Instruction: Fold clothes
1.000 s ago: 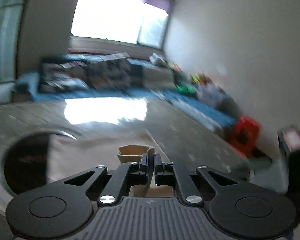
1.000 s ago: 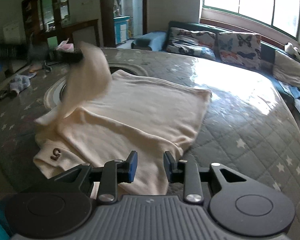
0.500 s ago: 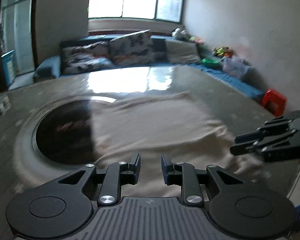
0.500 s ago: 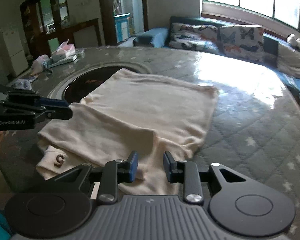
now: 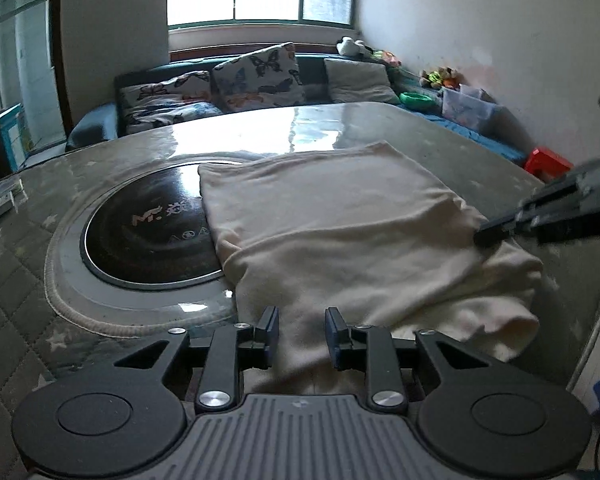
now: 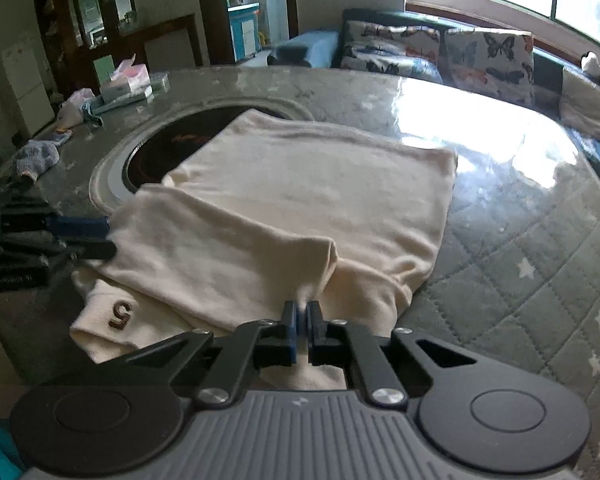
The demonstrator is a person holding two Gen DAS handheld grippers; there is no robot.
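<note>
A cream sweater point(image 5: 340, 232) lies partly folded on the quilted table, with one edge over the dark round hotplate point(image 5: 148, 232). It also shows in the right wrist view point(image 6: 300, 208), with a brown "5" point(image 6: 121, 313) on its near left cuff. My left gripper point(image 5: 302, 330) is open and empty, just above the sweater's near edge. It appears at the left of the right wrist view point(image 6: 96, 236). My right gripper point(image 6: 303, 318) is shut on a fold of the sweater at its near edge, and shows at the right of the left wrist view point(image 5: 496, 232).
The table point(image 6: 520, 248) has a grey star-quilted cover under glass. Tissue packs and small items point(image 6: 128, 84) lie at its far left edge. A sofa with butterfly cushions point(image 5: 256, 76) stands behind. A red stool point(image 5: 548, 162) and storage boxes sit by the right wall.
My left gripper opened, let go of the sweater and dropped to its near edge. My right gripper moved forward and closed on a fold of the sweater.
</note>
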